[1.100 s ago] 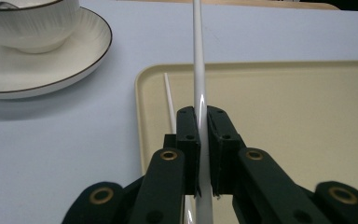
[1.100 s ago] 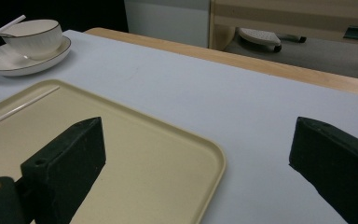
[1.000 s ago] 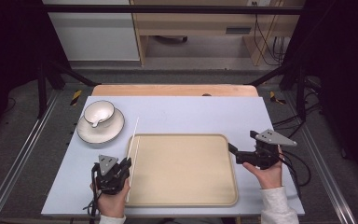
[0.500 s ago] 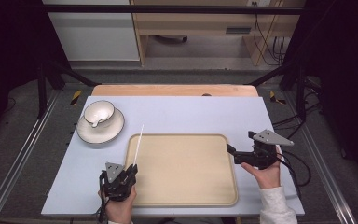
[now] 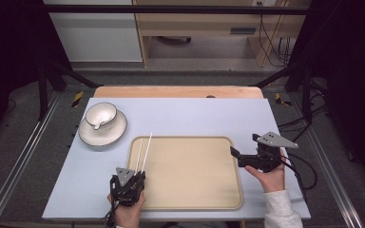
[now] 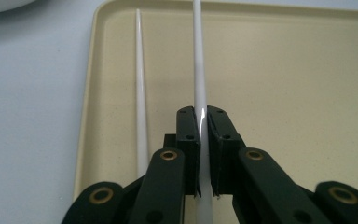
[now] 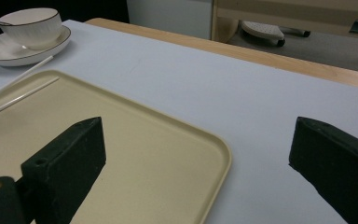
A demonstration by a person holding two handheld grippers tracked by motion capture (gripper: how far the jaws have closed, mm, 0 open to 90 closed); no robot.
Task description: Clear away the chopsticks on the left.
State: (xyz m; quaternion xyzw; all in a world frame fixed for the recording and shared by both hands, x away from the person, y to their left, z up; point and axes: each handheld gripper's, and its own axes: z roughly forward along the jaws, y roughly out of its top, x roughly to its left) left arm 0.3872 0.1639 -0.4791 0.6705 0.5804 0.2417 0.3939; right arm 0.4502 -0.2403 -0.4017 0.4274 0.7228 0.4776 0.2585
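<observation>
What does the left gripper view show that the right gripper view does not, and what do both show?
Left gripper view alone: the left gripper, its jaws shut on a white chopstick, and the tray's near left corner.
Right gripper view alone: the right gripper with jaws wide apart and nothing between them, a cup with a spoon handle sticking out, the table's wooden far edge and the tray's right corner.
Both: the beige tray, the second chopstick lying on it, the saucer and the pale table.

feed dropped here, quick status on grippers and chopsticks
Left gripper shut on one chopstick, low over tray. Second chopstick lies beside it. Right gripper open, holding nothing. Nothing in the way.
</observation>
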